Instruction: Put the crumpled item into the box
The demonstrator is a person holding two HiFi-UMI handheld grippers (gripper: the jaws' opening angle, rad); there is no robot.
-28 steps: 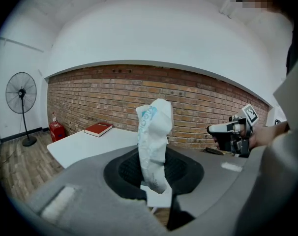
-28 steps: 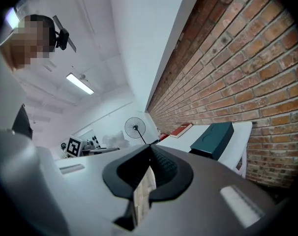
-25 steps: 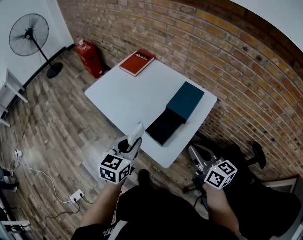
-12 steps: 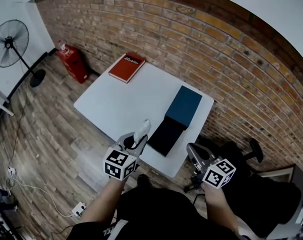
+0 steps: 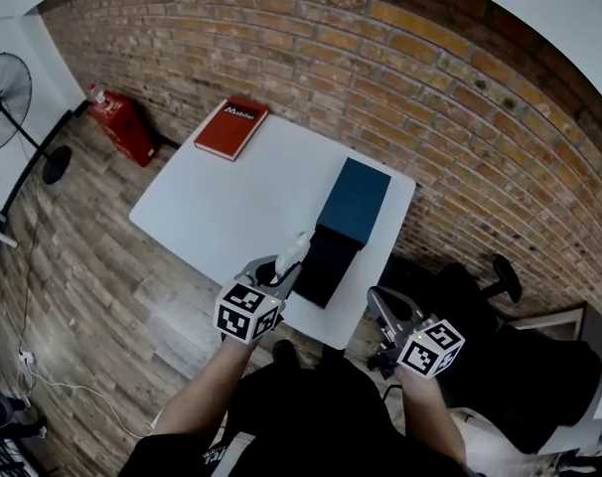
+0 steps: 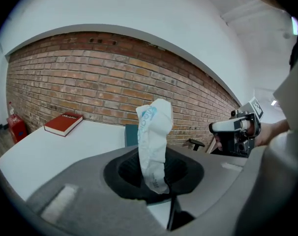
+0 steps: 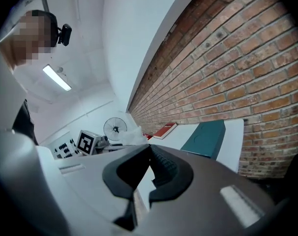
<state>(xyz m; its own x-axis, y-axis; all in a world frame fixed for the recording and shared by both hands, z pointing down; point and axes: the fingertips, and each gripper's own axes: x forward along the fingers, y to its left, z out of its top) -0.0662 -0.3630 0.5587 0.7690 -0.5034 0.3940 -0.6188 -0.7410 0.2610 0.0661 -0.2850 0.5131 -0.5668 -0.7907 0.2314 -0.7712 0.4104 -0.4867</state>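
Observation:
My left gripper [image 5: 286, 266] is shut on a white crumpled item [image 5: 297, 250] that sticks up from its jaws. It hovers at the table's near edge, just left of the black open box [image 5: 326, 253]. In the left gripper view the crumpled item [image 6: 155, 132] stands upright between the jaws, in front of the teal lid [image 6: 131, 134]. That teal lid [image 5: 354, 199] lies behind the black box. My right gripper [image 5: 378, 304] hangs off the table's near right corner, shut with nothing in it. The right gripper view shows its jaws [image 7: 149, 154] closed together.
A red book [image 5: 231, 127] lies at the far left corner of the white table [image 5: 231, 197]. A brick wall runs behind the table. A fan [image 5: 3, 92] and a red container [image 5: 117, 125] stand on the floor at left, and a black chair [image 5: 485, 286] at right.
The left gripper with the crumpled item has drawn nearer to the black box's near corner. The right gripper has barely moved.

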